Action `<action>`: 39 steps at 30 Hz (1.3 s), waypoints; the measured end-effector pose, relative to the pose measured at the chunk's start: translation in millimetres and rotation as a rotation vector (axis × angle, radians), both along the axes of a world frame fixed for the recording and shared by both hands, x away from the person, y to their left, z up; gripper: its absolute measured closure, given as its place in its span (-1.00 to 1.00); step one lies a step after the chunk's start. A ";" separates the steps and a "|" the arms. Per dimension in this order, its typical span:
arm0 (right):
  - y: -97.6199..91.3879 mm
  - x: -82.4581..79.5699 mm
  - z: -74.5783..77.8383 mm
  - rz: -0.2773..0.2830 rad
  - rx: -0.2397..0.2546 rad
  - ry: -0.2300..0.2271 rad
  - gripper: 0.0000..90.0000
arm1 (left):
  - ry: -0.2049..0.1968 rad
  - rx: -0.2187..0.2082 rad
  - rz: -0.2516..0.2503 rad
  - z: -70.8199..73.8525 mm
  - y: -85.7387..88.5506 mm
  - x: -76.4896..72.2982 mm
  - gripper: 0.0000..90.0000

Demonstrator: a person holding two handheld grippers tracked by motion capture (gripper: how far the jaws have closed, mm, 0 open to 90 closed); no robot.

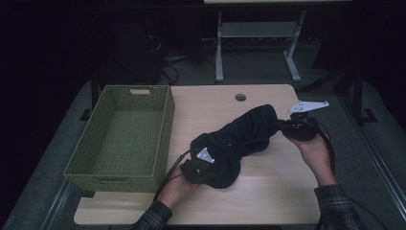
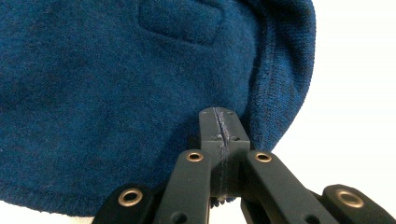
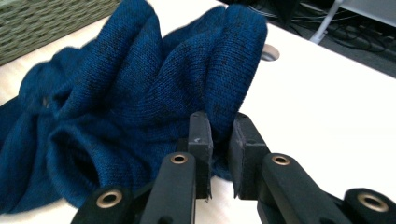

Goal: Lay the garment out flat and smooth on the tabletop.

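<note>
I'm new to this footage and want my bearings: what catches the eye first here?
A dark blue knitted garment lies bunched mid-table, stretched between the two grippers. The left gripper pinches its near edge; the right gripper holds a fold at its far end. A green woven basket stands left of it.

A green woven basket point(image 1: 122, 136) is being shown resting on the left part of the wooden table point(image 1: 268, 187), its long side lying along the table's left edge; a round cable hole point(image 1: 240, 97) is being seen in the tabletop near the far edge, to the right of the basket; a white metal frame point(image 1: 256, 43) is being seen on the floor beyond the table, with dark cables point(image 1: 165, 60) lying to its left.
</note>
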State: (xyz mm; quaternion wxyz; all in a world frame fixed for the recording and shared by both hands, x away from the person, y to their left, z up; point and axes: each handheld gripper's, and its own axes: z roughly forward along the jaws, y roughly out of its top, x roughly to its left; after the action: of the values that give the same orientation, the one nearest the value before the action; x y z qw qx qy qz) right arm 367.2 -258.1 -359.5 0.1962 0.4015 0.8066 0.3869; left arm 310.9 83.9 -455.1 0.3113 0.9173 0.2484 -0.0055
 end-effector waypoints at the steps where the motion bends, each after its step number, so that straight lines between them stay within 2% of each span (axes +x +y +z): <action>1: 0.0 2.3 1.1 -0.003 -0.002 -0.004 0.78 | 0.002 -0.001 0.000 0.0 0.0 0.0 1.00; 7: -2.6 25.0 8.6 -0.036 -0.006 -0.004 0.82 | 0.007 0.007 -0.005 0.6 0.3 0.1 1.00; 9: -3.2 32.8 7.5 -0.055 -0.021 -0.013 1.00 | 0.008 0.006 -0.005 0.5 0.2 0.0 1.00; 10: -4.1 36.2 6.3 -0.068 -0.024 -0.022 1.00 | 0.004 0.008 -0.007 0.6 0.3 0.2 1.00; 15: -9.1 56.0 -10.8 -0.078 -0.033 0.053 1.00 | 0.006 0.011 -0.010 0.7 0.4 0.0 1.00; 21: -13.6 61.2 -28.7 -0.080 -0.035 0.101 1.00 | 0.007 0.003 -0.004 0.3 0.3 -0.1 1.00; 25: -14.8 49.2 -32.7 -0.073 -0.036 0.093 0.99 | 0.008 -0.002 -0.002 -0.1 0.4 -0.1 1.00; 29: -11.4 31.4 -34.3 -0.043 -0.038 0.110 0.69 | 0.005 -0.003 -0.001 -0.3 0.3 -0.2 1.00; 33: -3.9 11.3 -33.2 -0.005 -0.029 0.109 0.54 | 0.006 0.002 -0.006 -0.2 0.8 0.2 1.00; 39: 10.7 -17.2 -38.1 0.039 0.000 0.096 0.52 | 0.001 0.001 -0.005 -0.2 0.7 0.3 1.00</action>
State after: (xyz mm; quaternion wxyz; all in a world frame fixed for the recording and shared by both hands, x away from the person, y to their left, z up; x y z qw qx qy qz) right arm 350.0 -247.5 -397.6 0.1498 0.4038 0.8228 0.3709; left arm 311.2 84.6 -455.3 0.3106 0.9180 0.2464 -0.0067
